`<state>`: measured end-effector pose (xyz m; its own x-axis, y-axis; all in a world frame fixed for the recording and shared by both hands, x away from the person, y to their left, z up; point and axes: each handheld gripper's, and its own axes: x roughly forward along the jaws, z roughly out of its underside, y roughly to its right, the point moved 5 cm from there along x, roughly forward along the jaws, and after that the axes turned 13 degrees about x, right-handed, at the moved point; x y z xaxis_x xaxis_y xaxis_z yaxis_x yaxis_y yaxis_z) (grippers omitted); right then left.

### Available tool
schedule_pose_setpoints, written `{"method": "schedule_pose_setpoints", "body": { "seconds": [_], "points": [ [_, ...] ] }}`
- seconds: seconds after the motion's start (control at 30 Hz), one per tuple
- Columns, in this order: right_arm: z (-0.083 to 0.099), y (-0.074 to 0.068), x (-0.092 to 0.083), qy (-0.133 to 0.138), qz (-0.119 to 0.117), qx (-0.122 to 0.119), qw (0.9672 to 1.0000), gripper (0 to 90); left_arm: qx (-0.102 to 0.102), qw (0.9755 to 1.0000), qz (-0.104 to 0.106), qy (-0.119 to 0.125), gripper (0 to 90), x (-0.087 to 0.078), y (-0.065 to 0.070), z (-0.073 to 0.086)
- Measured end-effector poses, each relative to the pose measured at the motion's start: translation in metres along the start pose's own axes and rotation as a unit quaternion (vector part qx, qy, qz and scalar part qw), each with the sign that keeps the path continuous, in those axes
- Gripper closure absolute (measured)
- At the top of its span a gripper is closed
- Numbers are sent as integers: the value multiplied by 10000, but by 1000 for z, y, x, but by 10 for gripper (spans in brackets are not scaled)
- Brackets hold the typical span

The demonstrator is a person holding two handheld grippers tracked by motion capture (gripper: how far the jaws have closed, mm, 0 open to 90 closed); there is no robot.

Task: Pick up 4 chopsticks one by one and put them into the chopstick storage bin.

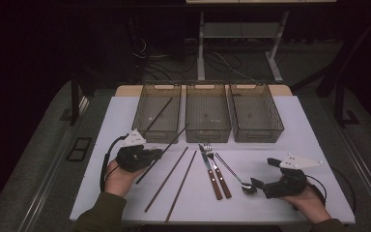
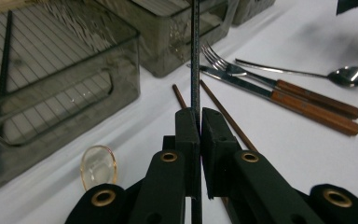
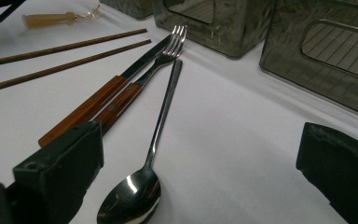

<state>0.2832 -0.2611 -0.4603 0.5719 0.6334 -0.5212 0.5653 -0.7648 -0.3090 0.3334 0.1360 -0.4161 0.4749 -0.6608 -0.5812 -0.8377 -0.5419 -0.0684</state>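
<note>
Clamped tight between the jaws of the left gripper (image 2: 199,122), a dark chopstick (image 2: 195,56) runs up and away toward the left bin (image 1: 157,112), where a matching dark stick (image 1: 159,115) already lies. Held near one end, it could pivot in the pinch, catch the bin's near wall and slip free, or sweep the two brown chopsticks (image 1: 174,180) on the table (image 1: 270,203). Meanwhile the right gripper (image 1: 263,186) rests with jaws wide apart just beside the bowl of the spoon (image 3: 142,184), gripping nothing.
</note>
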Motion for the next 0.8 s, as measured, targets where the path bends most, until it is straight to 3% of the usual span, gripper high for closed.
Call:
{"method": "schedule_pose_setpoints", "body": {
  "seconds": [0.43,0.8],
  "points": [
    [0,0,-1,17,-1,11,10000,8,-77,9998,-147,141,853,-3,-22,-17],
    [0,0,-2,36,-12,54,10000,8,14,9995,-264,183,853,6,-42,-40]
  ]
}}
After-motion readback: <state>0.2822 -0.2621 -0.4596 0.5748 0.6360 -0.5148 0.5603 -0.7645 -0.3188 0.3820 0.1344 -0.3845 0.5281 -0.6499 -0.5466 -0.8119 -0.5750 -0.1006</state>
